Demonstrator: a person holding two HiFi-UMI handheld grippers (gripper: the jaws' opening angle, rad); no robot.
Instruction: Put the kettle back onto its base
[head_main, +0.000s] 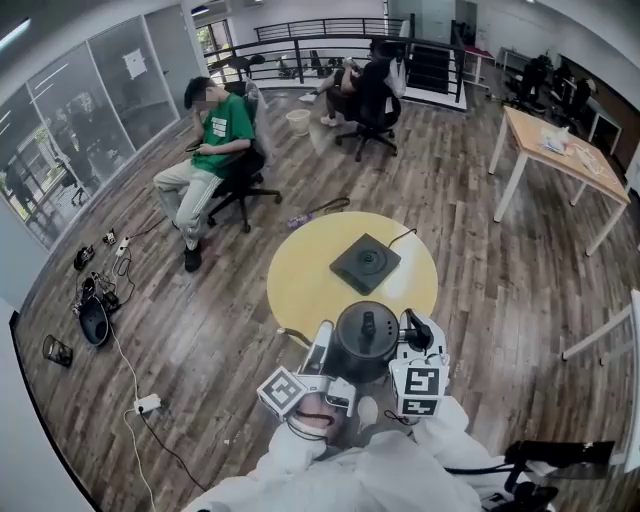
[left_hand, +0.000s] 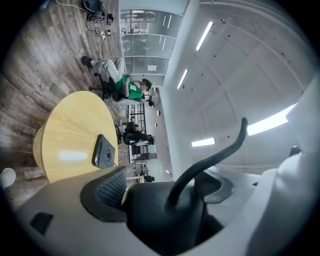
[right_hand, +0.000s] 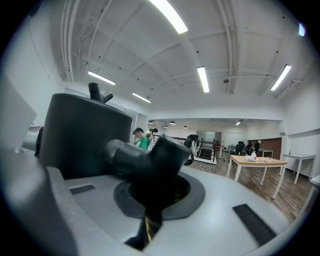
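Note:
The black kettle (head_main: 363, 340) hangs over the near edge of the round yellow table (head_main: 305, 285), held from both sides. My left gripper (head_main: 326, 348) is shut on its left side, seen as a black part (left_hand: 160, 215) between the pads in the left gripper view. My right gripper (head_main: 413, 338) is shut on the kettle's handle (right_hand: 145, 160), with the kettle body (right_hand: 82, 135) just left of it. The square black base (head_main: 365, 263) lies empty at the table's middle, beyond the kettle, its cord running off to the back right. The base (left_hand: 105, 152) also shows in the left gripper view.
A person in a green shirt (head_main: 218, 130) sits on an office chair left of the table. Another seated person (head_main: 368, 85) is farther back. A wooden desk (head_main: 565, 155) stands at the right. Cables and a power strip (head_main: 145, 404) lie on the floor at the left.

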